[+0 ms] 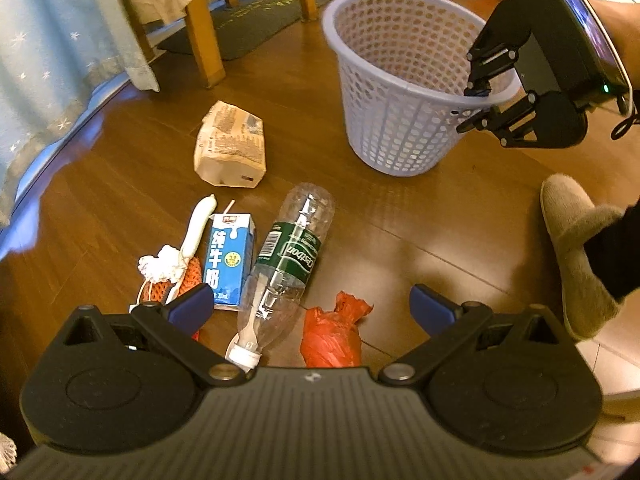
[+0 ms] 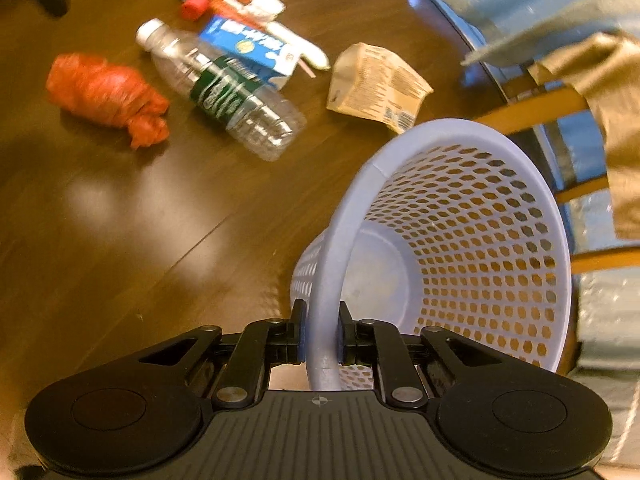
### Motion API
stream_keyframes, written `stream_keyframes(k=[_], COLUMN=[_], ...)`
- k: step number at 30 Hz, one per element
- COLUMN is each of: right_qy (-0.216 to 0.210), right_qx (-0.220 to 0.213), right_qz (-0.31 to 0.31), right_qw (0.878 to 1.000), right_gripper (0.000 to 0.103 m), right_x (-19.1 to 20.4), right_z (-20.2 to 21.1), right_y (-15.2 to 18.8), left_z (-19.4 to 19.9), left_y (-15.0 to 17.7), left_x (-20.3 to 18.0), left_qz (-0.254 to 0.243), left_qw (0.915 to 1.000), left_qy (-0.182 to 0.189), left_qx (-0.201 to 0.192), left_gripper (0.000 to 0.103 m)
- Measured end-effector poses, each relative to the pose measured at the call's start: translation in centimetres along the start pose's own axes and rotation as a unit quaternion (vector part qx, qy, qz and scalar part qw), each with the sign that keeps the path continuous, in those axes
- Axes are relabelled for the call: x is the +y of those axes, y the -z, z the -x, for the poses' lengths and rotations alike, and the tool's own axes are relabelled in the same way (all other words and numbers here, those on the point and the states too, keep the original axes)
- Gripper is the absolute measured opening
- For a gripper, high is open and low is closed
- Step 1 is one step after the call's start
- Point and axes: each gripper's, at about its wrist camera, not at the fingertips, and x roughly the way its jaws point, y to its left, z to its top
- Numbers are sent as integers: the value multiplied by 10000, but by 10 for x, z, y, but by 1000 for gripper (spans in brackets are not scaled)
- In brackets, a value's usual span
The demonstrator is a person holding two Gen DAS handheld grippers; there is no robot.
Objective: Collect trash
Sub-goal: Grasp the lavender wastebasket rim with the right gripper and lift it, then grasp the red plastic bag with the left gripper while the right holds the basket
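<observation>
A lilac mesh basket [image 1: 400,132] stands on the wooden floor. My right gripper [image 1: 474,108] is shut on its near rim [image 2: 320,264], one finger inside and one outside, as the right wrist view [image 2: 322,328] shows. The basket holds nothing. My left gripper [image 1: 310,296] hangs open above a litter pile: a clear plastic bottle [image 1: 288,256] with a green label, a blue milk carton [image 1: 230,256], a knotted red plastic bag [image 1: 330,336], a crumpled tan paper bag [image 1: 232,144], a white tube wrapper [image 1: 198,224] and an orange net [image 1: 188,276].
A person's foot in a beige sock [image 1: 576,248] rests on the floor right of the pile. Wooden chair legs [image 1: 204,44] and a dark mat [image 1: 256,20] lie beyond the basket. A pale blue cloth [image 1: 52,40] hangs at the left. A red cap [image 2: 194,6] lies by the net.
</observation>
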Motion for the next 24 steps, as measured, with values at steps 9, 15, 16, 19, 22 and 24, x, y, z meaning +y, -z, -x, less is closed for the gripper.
stream_keyframes(k=[9,15,16,19,22,24], right_qy=[500,704,740,854,962,946], right_qx=[36,79,96,174,255,299], right_qz=[650,931,1000,1133,1217,1287], right_qw=[9966,9931,9922,9897,9876,9867], right_gripper=[10,10,10,10,10,10], right_x=[38,49,52,58,64,67], right_z=[-9,-18,-20,-26,-31,-33], right_y=[-17,-31,-32,-35,-37,-38], left_z=[-4,-12,-12,-17,-24,-29], left_y=[12,43,47,58,63,66], left_x=[3,5,4,2,3,6], left_qz=[-355,-440,-478,-555,-517,-429], left_qw=[9994,9990,9989,9984,9986,9990], left_qy=[18,-5,15,68,62,77], left_qx=[-39,-25,-15,-26,-77,-89], left_gripper=[102,97,97,94,94,93])
